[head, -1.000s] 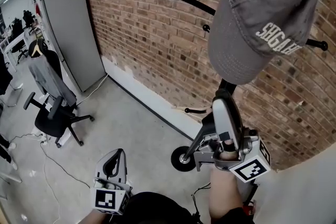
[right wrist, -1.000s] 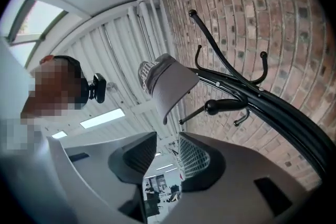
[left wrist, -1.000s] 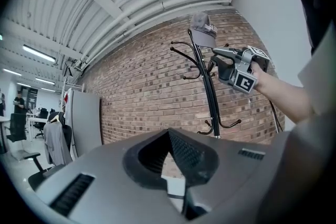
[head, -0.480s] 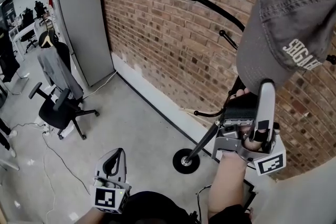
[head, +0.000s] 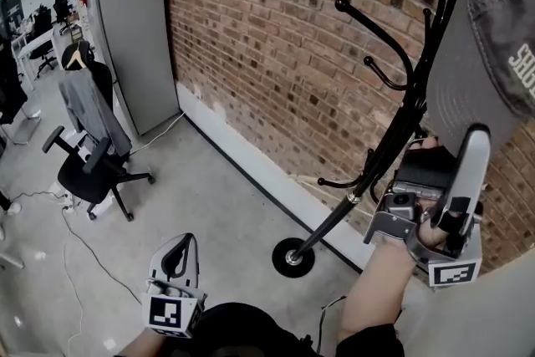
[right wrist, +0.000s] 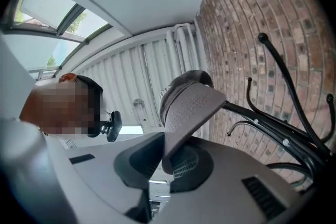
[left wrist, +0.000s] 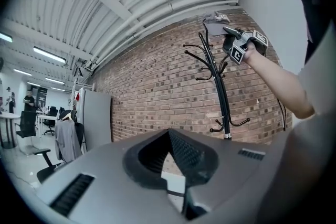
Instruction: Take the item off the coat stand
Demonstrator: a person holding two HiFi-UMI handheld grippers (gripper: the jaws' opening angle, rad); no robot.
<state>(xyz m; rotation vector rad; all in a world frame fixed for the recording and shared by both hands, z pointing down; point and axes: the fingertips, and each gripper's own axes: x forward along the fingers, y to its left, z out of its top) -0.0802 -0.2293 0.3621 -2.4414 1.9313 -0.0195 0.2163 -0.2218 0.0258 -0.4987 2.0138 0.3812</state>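
Room: a red-brown brick wall (head: 276,38) rises from a bare grey concrete floor (head: 192,196). A tall grey panel (head: 138,46) leans against the wall. A black office chair (head: 92,180) draped with a grey garment stands well apart.
Stand: a black metal coat stand with curved hooks (head: 393,142), its round foot on the floor near the wall.
Cap: a washed grey cotton cap with a stitched brim (head: 501,54) hangs on an upper arm of the stand, brim pointing down.
Right tongs (head: 456,159): raised to the cap, jaws pinched on the edge of the brim.
Left tongs (head: 180,251): held low, well apart from the stand, jaws together with nothing between them.
Handling: the cap looks light, with a soft crown that would crumple and a firmer brim, so the brim is the sound place to hold. It probably needs lifting up and clear of the arm, since the fabric could snag on a hook end.
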